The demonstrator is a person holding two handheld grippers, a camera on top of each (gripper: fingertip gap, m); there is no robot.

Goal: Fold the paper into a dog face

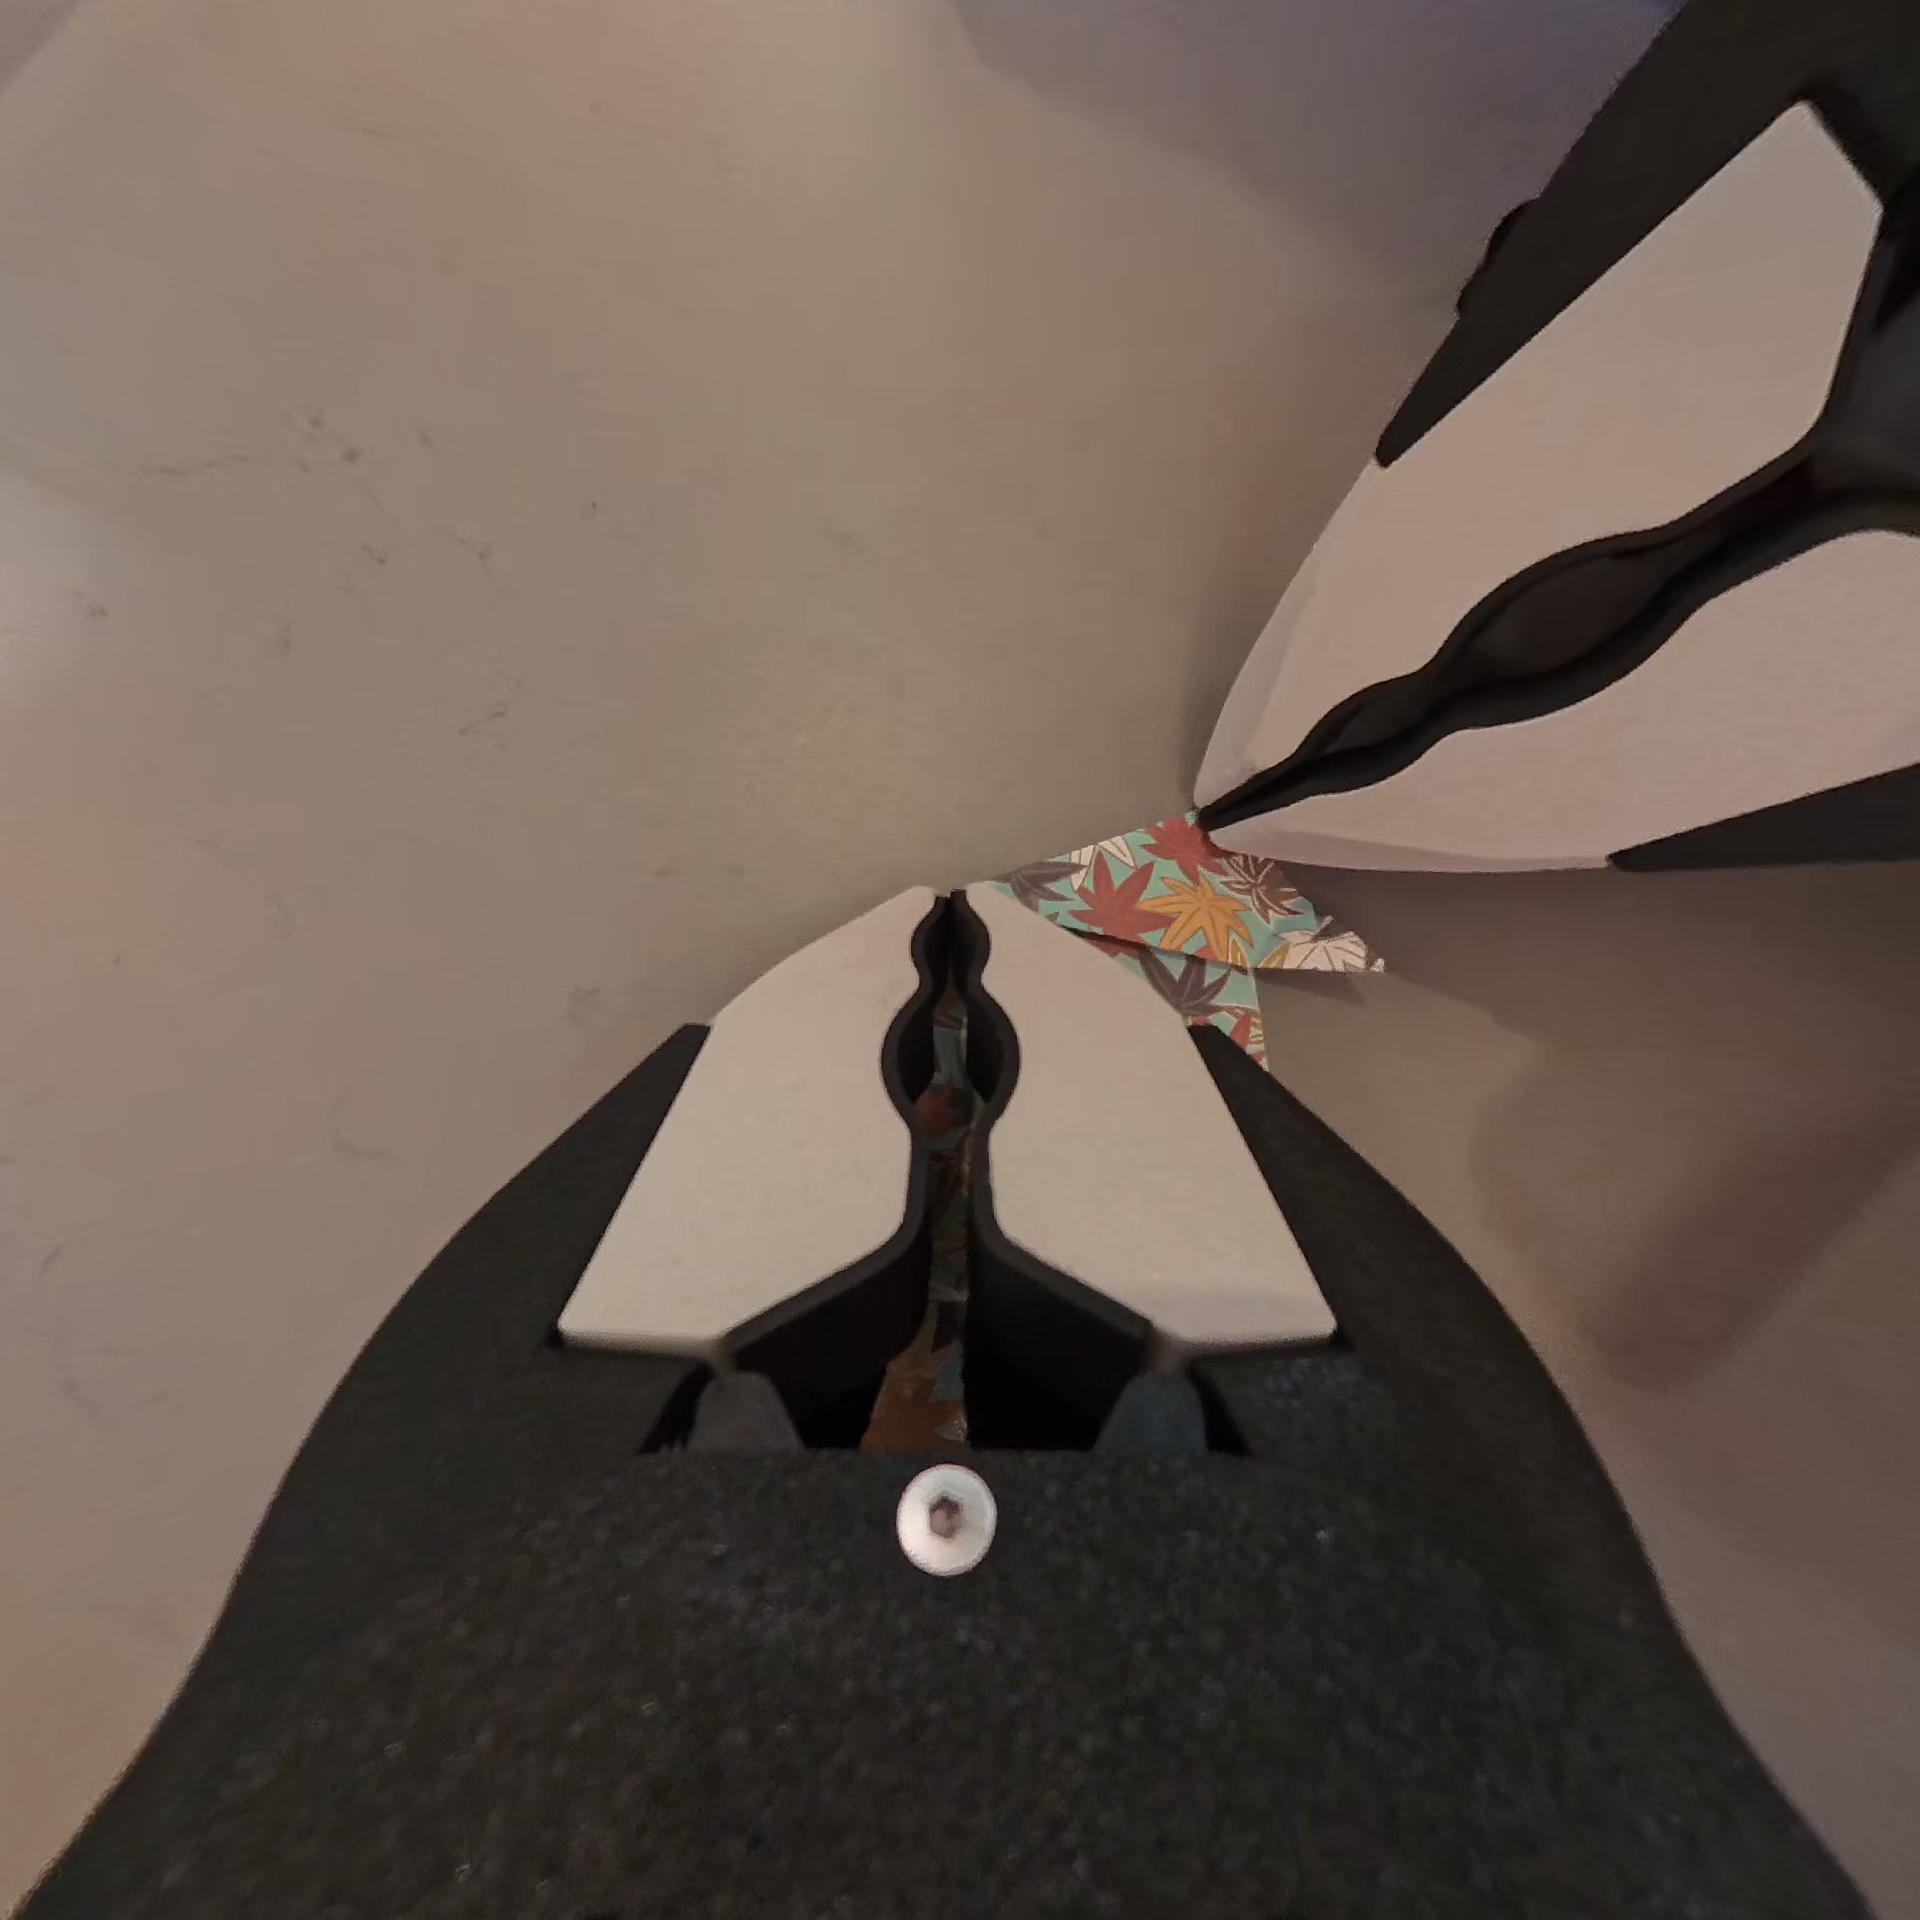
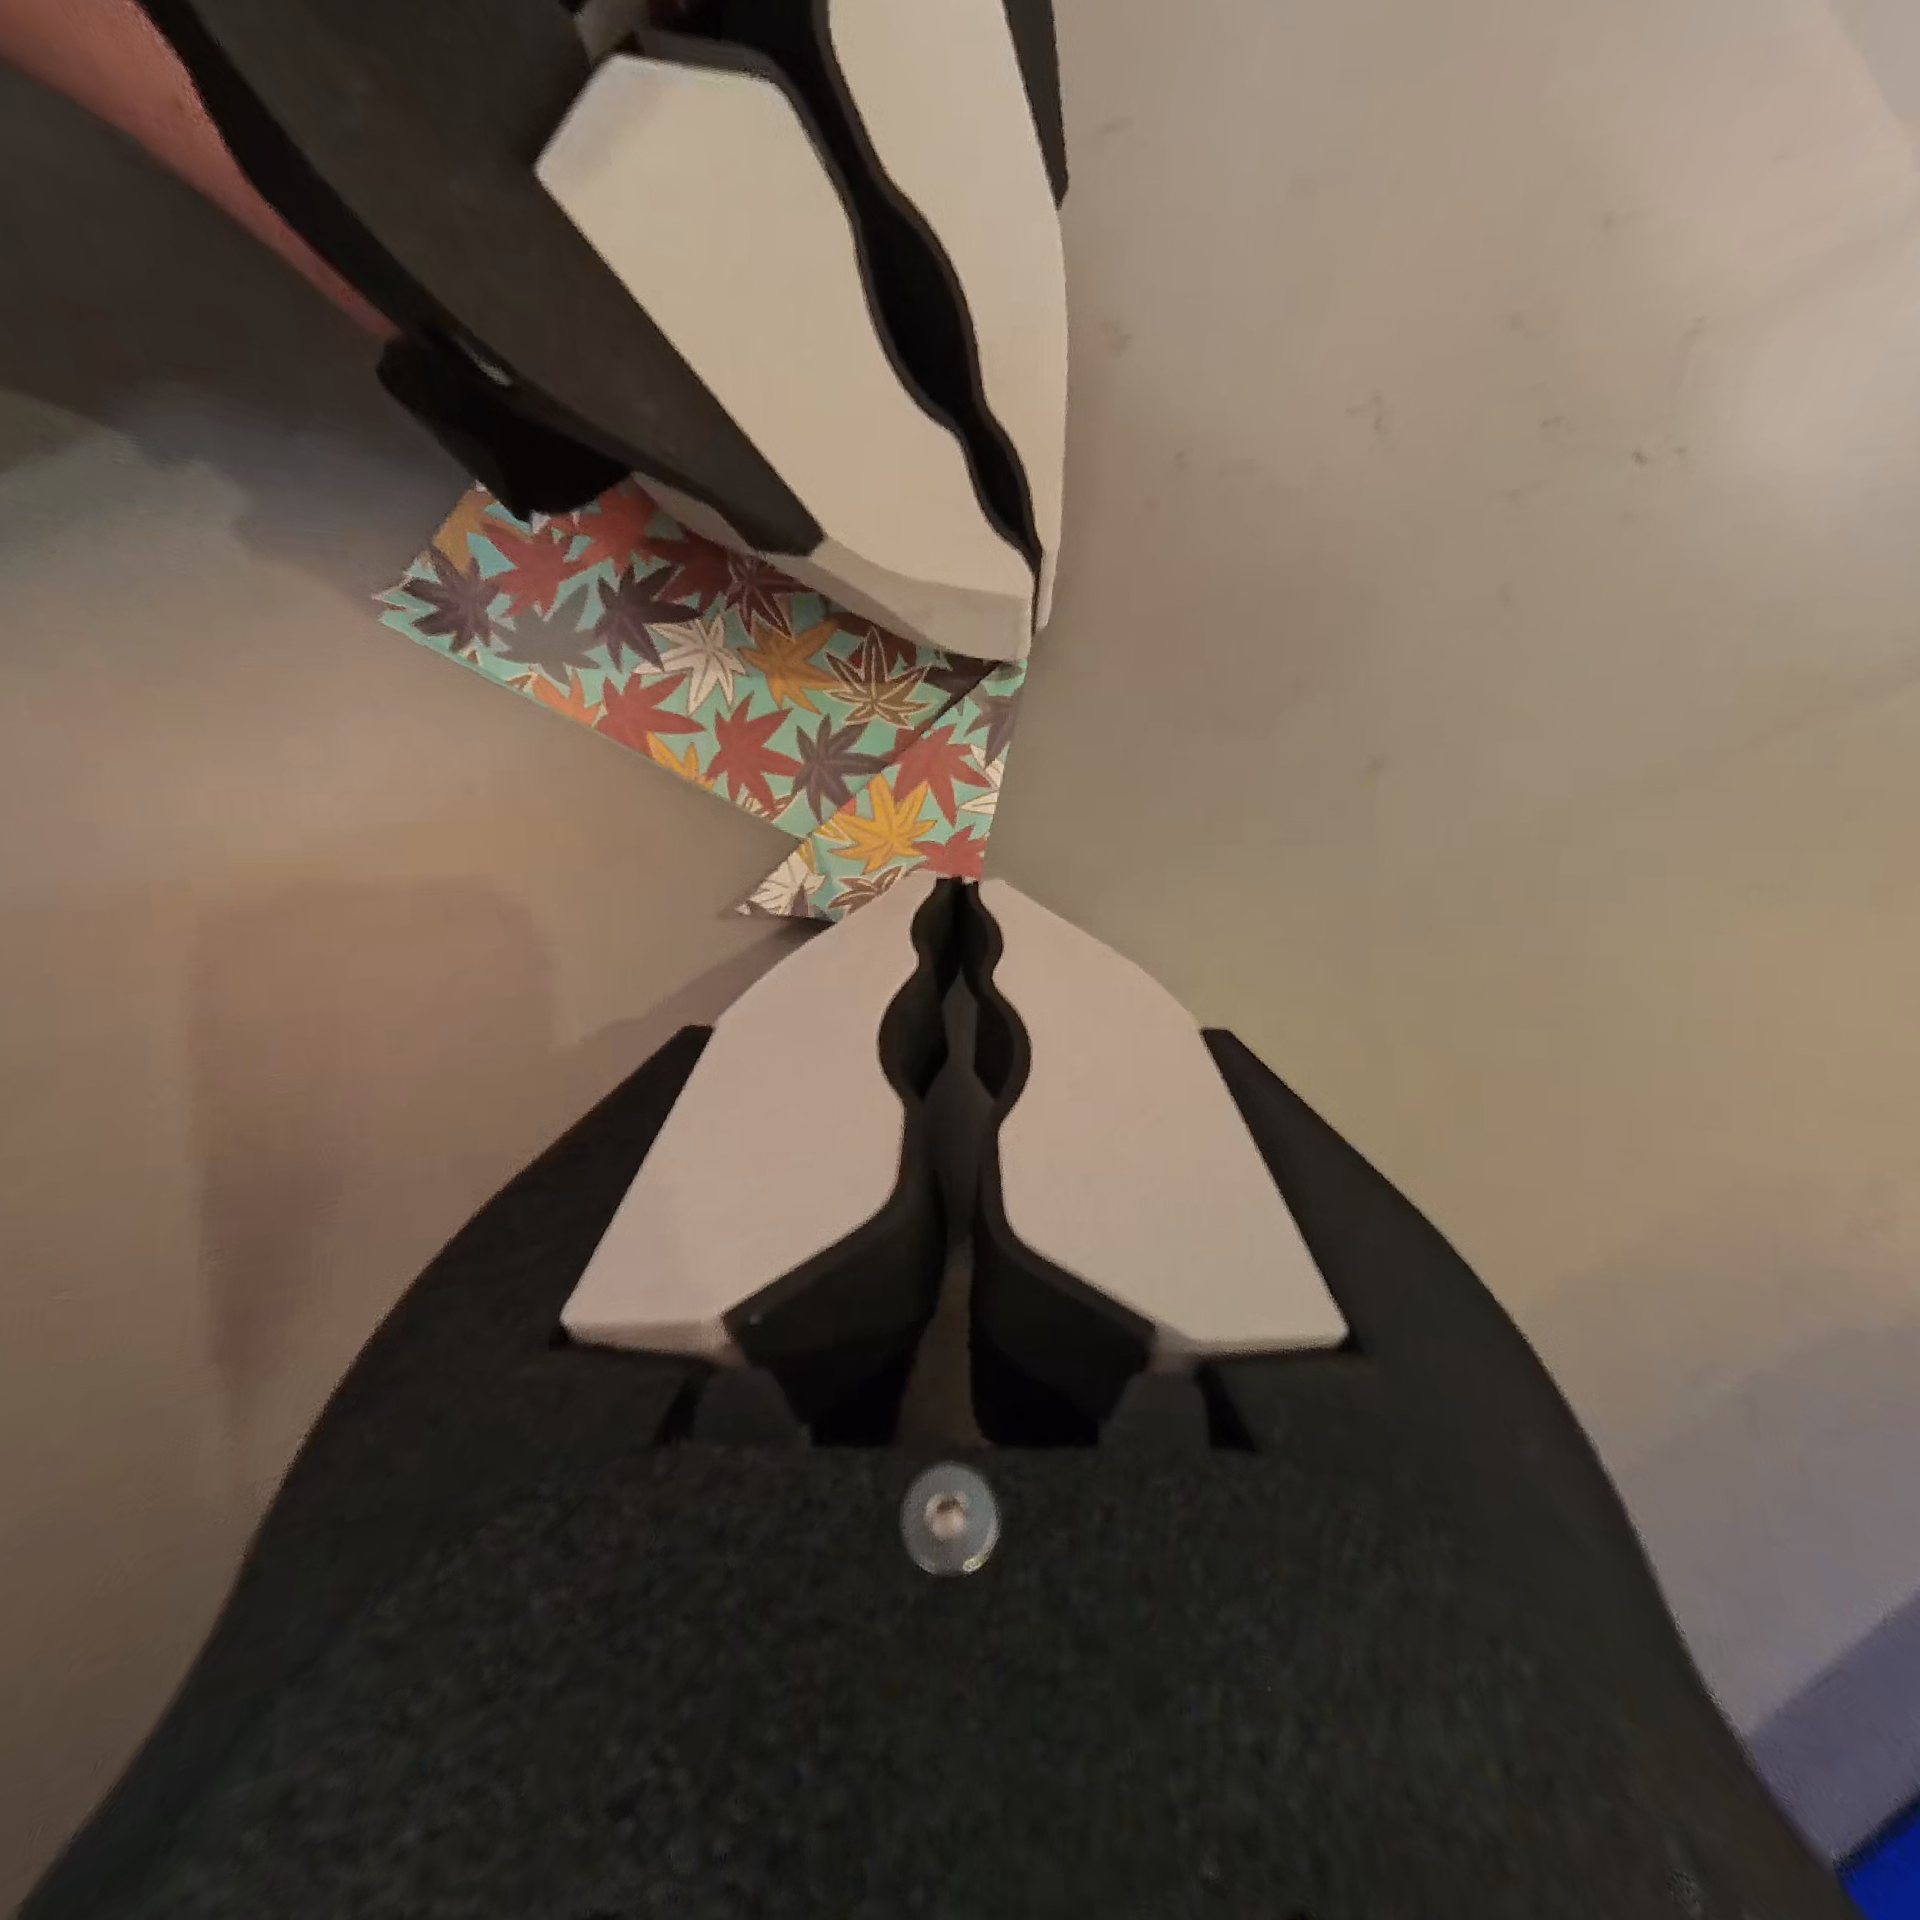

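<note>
The folded paper (image 2: 727, 686), teal with a maple-leaf print, lies flat on a beige table (image 2: 1455, 520); a smaller flap is folded over at its near end. In the left wrist view only its right part (image 1: 1174, 904) shows. My left gripper (image 1: 951, 899) is shut and lies low over the paper, which shows through the gap between its fingers; in the right wrist view its tip (image 2: 1037, 613) rests at the paper's edge. My right gripper (image 2: 961, 888) is shut, its tip touching the flap's corner, as the left wrist view (image 1: 1205, 816) also shows.
The beige table (image 1: 520, 520) stretches around the paper, with faint scuff marks. A blue patch (image 2: 1886, 1860) shows at the lower right corner of the right wrist view. The grippers' ends are close to 5 cm from one another.
</note>
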